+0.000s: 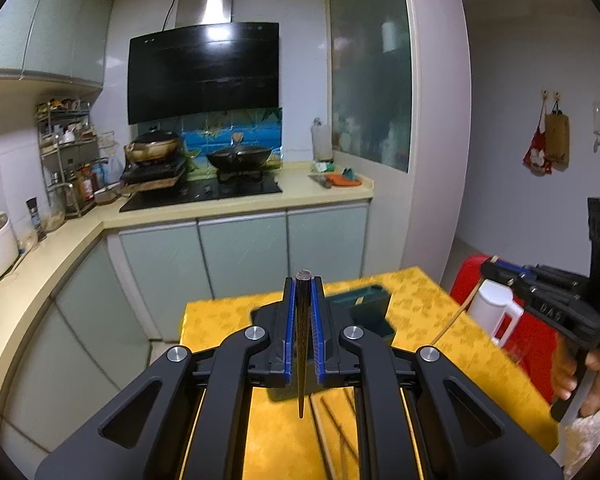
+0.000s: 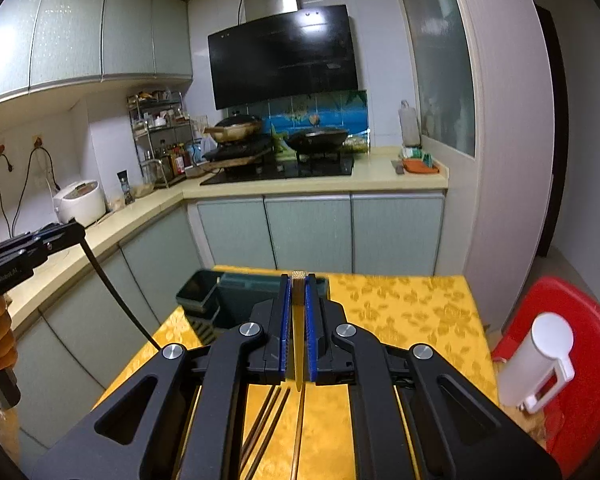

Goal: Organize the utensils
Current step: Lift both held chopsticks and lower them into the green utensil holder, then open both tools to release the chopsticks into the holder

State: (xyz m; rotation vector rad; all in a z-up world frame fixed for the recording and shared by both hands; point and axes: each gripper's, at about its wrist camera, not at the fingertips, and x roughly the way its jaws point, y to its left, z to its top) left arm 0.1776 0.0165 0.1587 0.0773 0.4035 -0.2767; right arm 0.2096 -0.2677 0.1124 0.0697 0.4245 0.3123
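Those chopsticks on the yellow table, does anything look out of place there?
Somewhat. Each gripper clamps a different chopstick: the left gripper a dark chopstick, the right gripper a pale chopstick. More loose chopsticks lie scattered on the yellow tablecloth, not in the dark holder.

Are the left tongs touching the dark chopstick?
Touching. In the left wrist view the blue pads of the left tongs press on both sides of the dark chopstick, which hangs clear above the yellow tablecloth.
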